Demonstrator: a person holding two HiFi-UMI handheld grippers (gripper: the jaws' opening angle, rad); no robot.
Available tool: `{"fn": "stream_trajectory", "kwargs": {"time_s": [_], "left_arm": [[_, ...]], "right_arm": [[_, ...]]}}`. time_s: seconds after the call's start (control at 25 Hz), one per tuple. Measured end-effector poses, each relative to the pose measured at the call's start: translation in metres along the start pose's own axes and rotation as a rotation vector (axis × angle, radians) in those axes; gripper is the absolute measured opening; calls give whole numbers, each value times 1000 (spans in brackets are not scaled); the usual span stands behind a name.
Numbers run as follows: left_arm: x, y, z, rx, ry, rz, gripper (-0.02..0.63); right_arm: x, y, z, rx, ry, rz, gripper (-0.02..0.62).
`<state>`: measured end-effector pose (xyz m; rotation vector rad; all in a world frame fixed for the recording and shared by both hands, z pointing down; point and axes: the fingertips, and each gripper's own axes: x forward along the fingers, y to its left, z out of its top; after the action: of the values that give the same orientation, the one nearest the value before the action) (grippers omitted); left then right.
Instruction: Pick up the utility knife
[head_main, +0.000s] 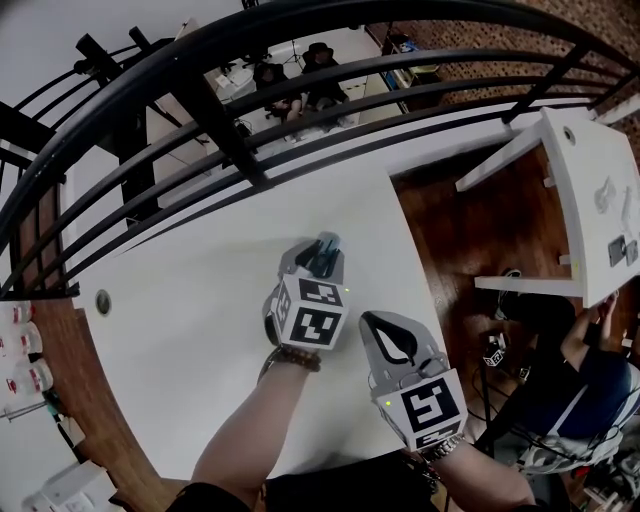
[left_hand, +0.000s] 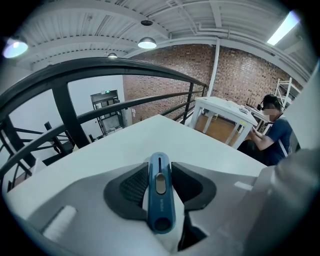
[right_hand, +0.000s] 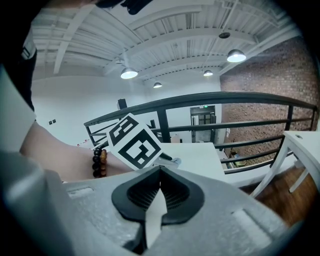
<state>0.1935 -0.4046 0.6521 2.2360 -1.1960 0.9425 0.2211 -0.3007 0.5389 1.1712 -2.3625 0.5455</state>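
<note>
Left hand-held gripper (head_main: 322, 258): clamped on knife (left_hand: 160, 197) | knife: blue, lengthwise between pads, toward far right corner of table (head_main: 190, 300) | right hand-held gripper (right_hand: 160, 172): jaws together, empty, near right edge

Left gripper (head_main: 322, 250): tilted steeply down and away from the body, jaws pressed on both sides of the blue utility knife (left_hand: 160, 192).
Right gripper (head_main: 375, 325): just beside the left one, tilted less steeply, jaw tips together, nothing between them.
Left forearm (head_main: 250, 430): bare, reaching forward, beaded bracelet (head_main: 293, 358) at the wrist.
</note>
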Motion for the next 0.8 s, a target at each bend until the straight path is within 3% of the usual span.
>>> {"fn": "stream_trajectory", "kwargs": {"time_s": [0.4,0.8], "left_arm": [[-29,-12,7,28,-27,5,161],[-93,-33,17,78,-103,19,161]], "right_arm": [[-23,6,5,-3,-33,-22,-7],[-64,33,23,-53,-92,-33,-8]]}}
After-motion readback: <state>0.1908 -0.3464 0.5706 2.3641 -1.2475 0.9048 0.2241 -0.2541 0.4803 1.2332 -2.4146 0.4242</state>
